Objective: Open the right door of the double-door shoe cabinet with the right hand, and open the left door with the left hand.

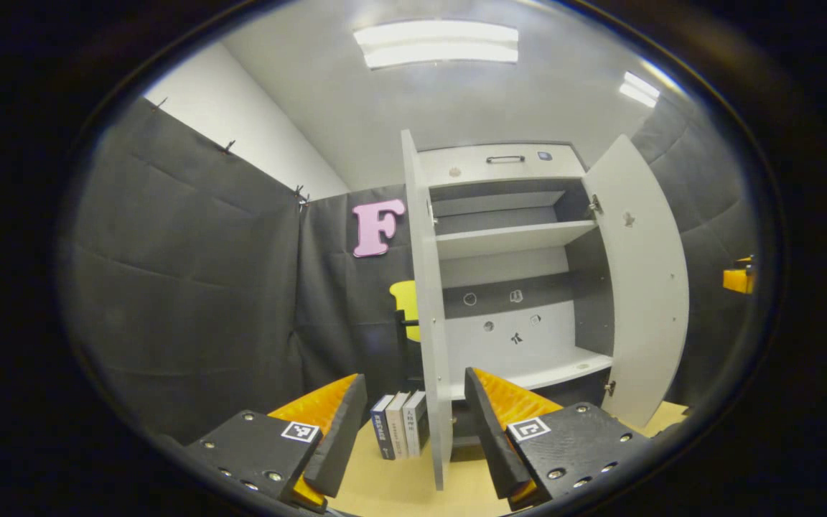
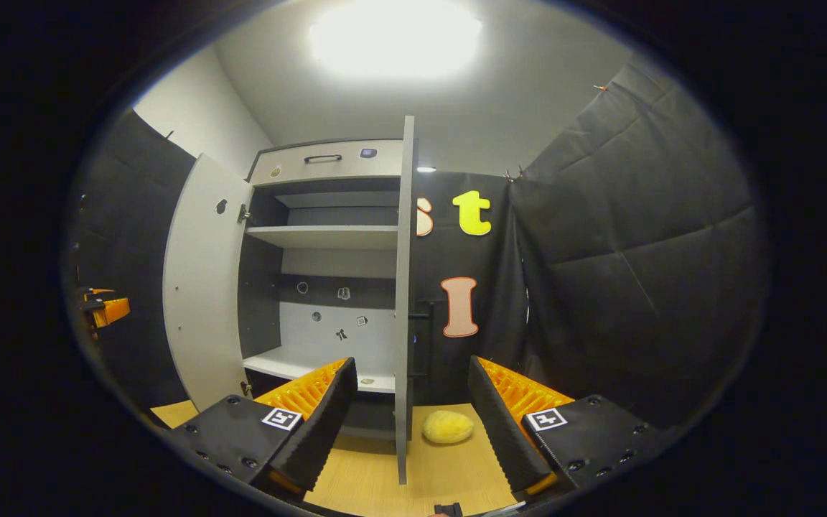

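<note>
The pale grey shoe cabinet [image 1: 507, 240] stands with both doors swung out and its shelves bare. In the left gripper view the left door [image 1: 429, 287] faces me edge-on, its lower edge between the spread fingers of my left gripper [image 1: 415, 375], which is open and not pressing on it. The right door [image 1: 639, 287] hangs wide, and the right gripper [image 1: 740, 276] shows small beyond it. In the right gripper view the right door [image 2: 405, 251] is edge-on between the fingers of my open right gripper [image 2: 411, 361]. There the left door [image 2: 202, 301] stands wide, with the left gripper [image 2: 101, 309] past it.
Three books [image 1: 399, 425] stand on the wooden floor [image 1: 392, 481] left of the cabinet. A yellow soft lump [image 2: 448, 426] lies on the floor to the right of the right door. A drawer front with a dark handle [image 1: 505, 159] tops the cabinet. Black cloth walls close in on both sides.
</note>
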